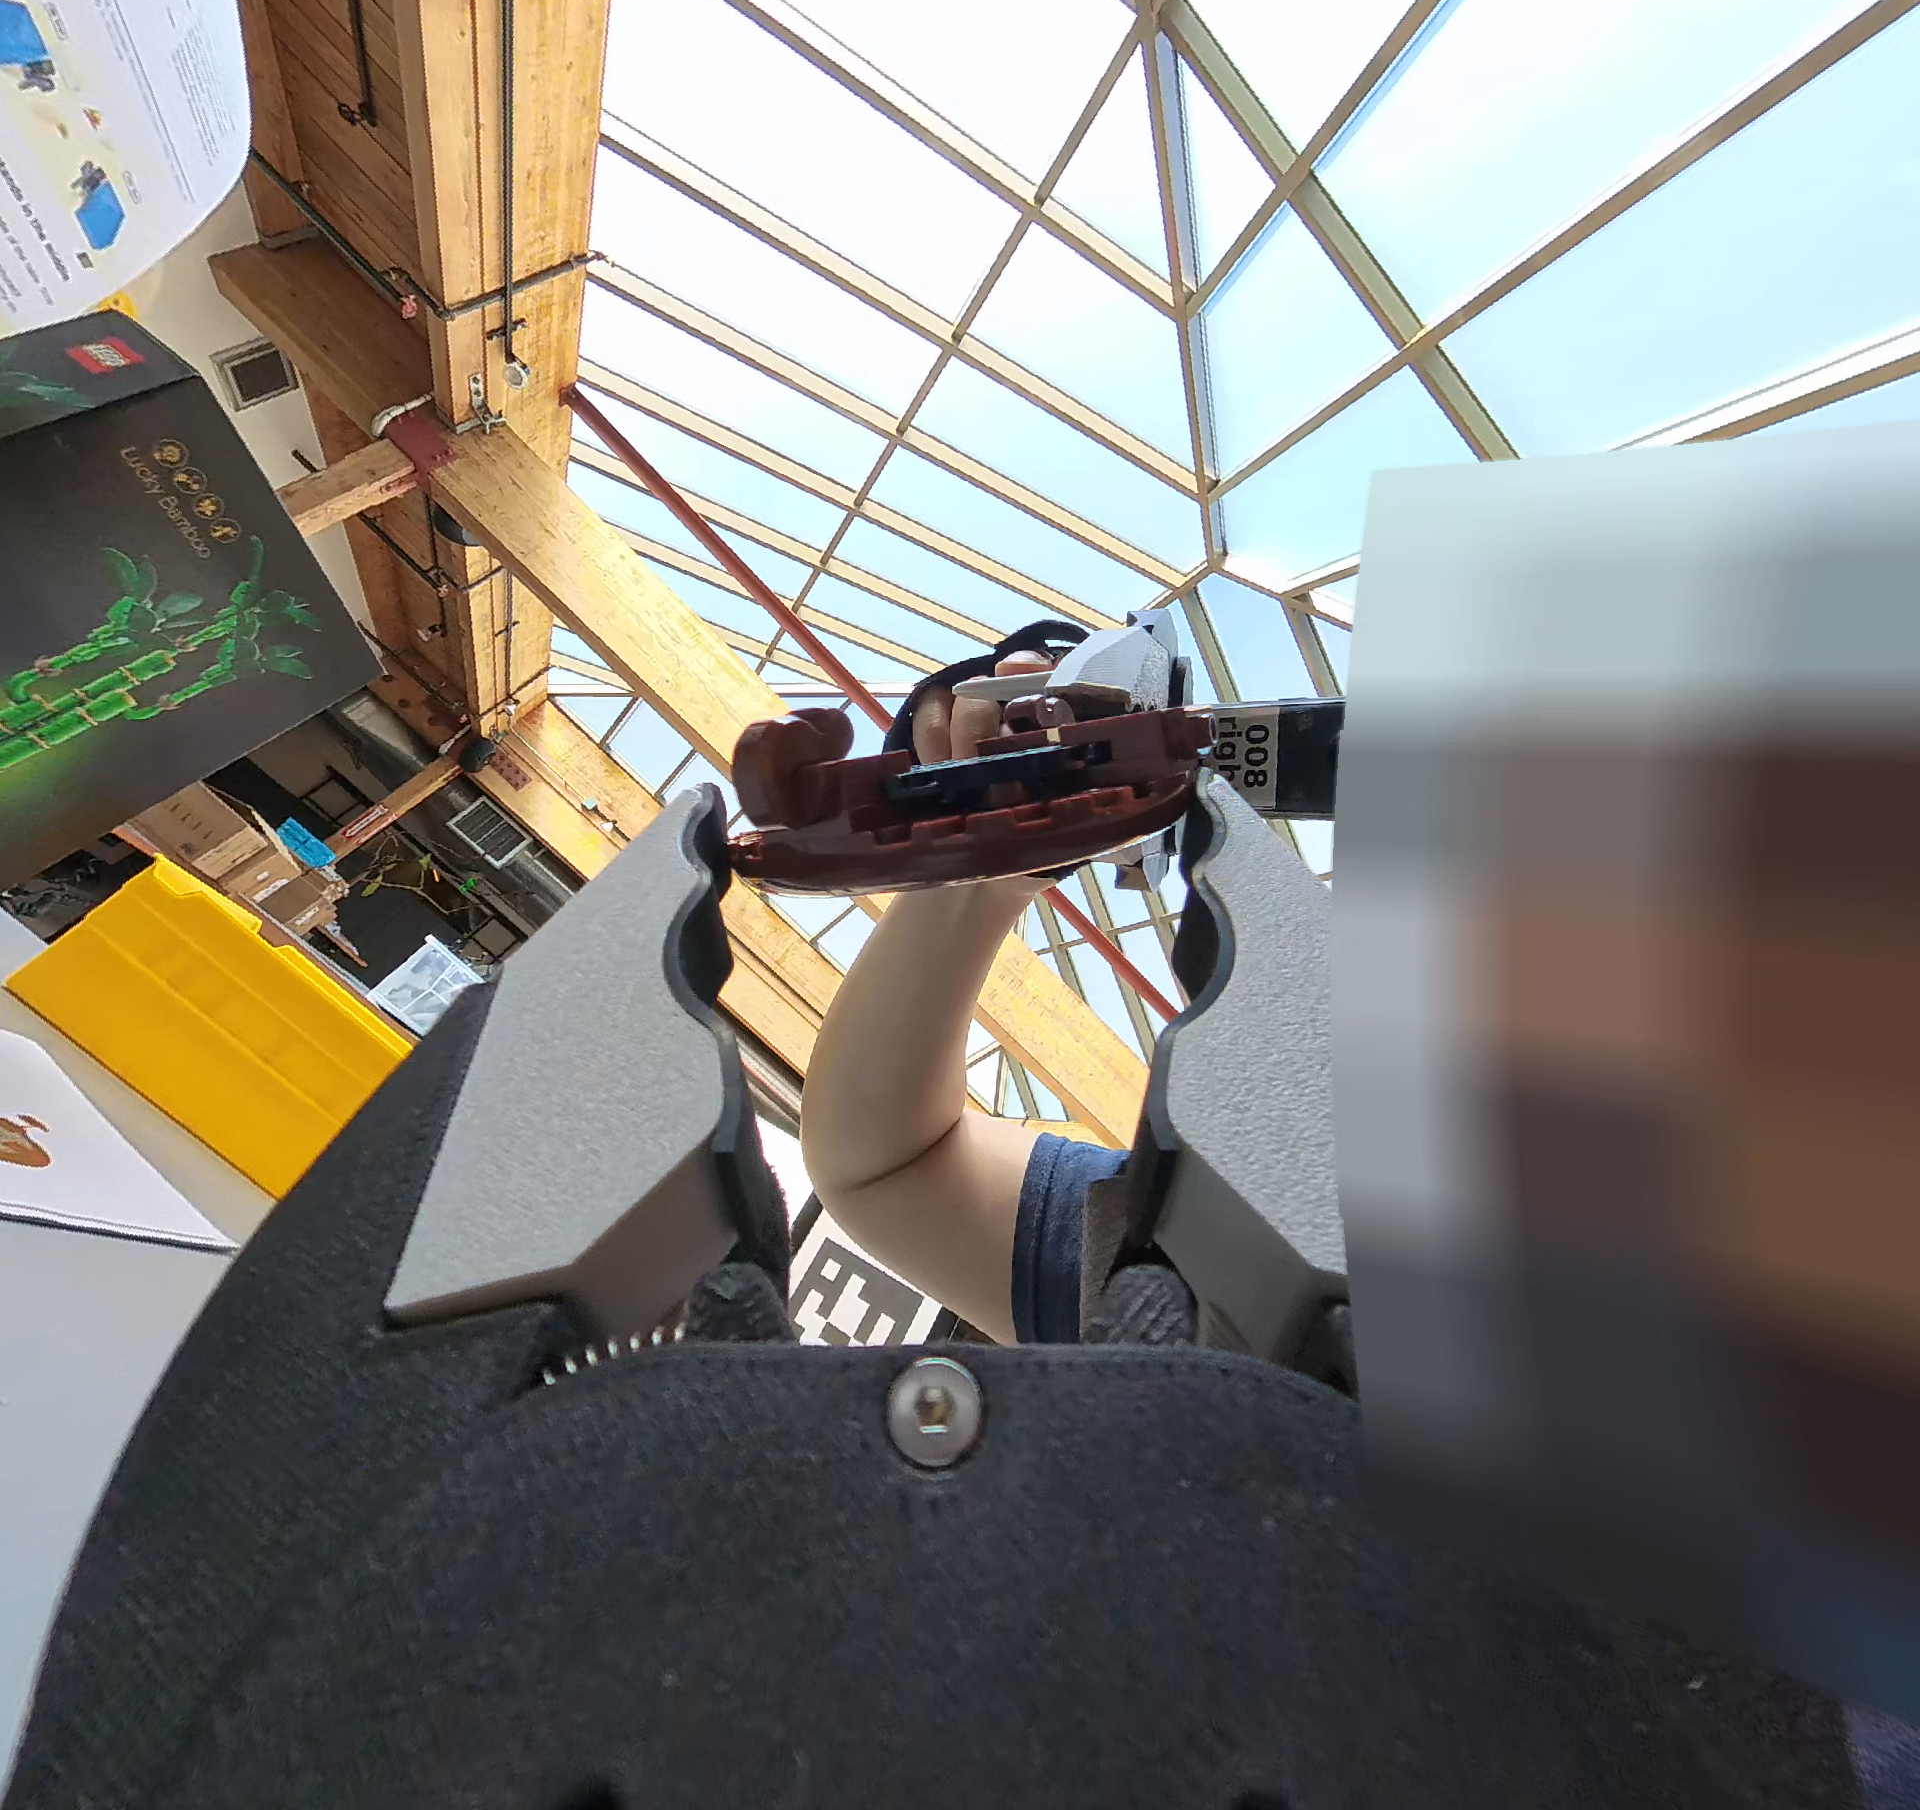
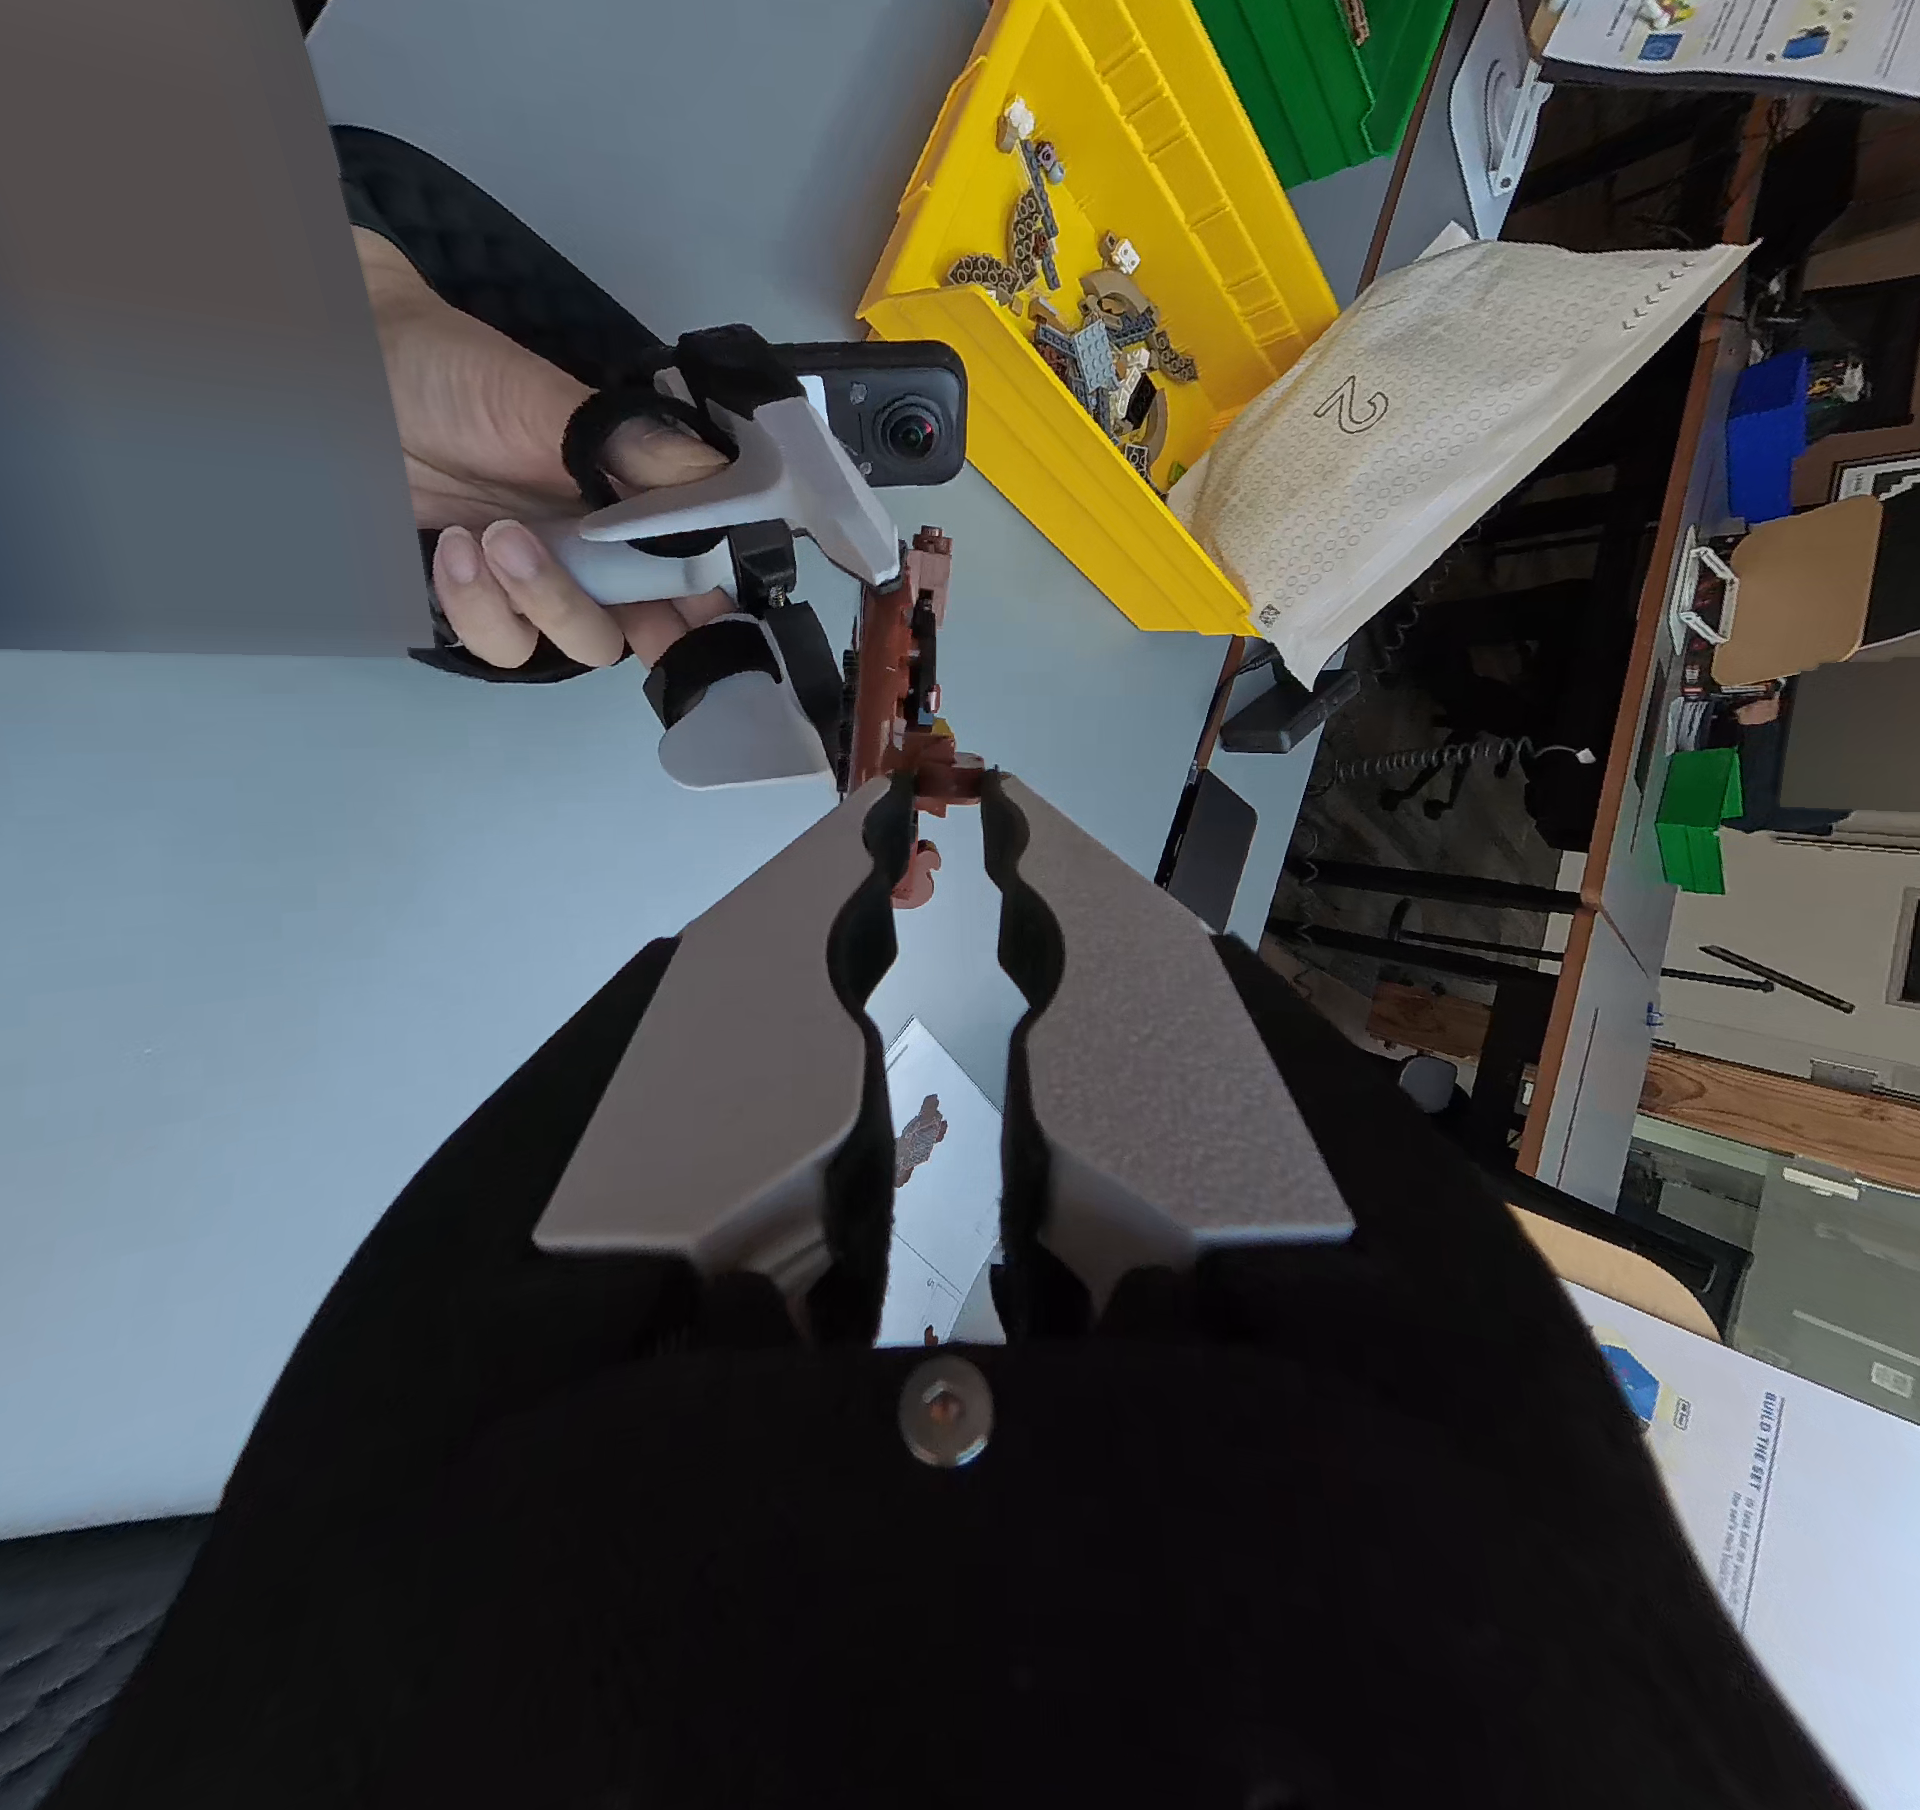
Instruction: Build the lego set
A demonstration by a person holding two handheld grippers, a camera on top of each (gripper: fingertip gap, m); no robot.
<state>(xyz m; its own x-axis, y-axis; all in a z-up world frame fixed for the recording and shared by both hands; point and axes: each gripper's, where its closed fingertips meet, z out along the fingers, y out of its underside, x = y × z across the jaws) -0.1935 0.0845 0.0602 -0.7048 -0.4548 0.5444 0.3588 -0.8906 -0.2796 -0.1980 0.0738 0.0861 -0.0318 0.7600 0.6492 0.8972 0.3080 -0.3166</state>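
My left gripper points up toward a skylight and is shut on a brown lego assembly, a flat curved plate with stepped brown bricks and a dark piece on top. In the right wrist view the assembly stands on edge, held by the left gripper in a person's hand. My right gripper is shut on a small brown piece at the assembly's near end. One grey finger of the right gripper shows behind the assembly in the left wrist view.
A yellow bin with several loose grey and tan pieces stands on the grey table, beside a padded envelope and a green bin. An instruction sheet lies below my right gripper. A dark lego box stands at the left.
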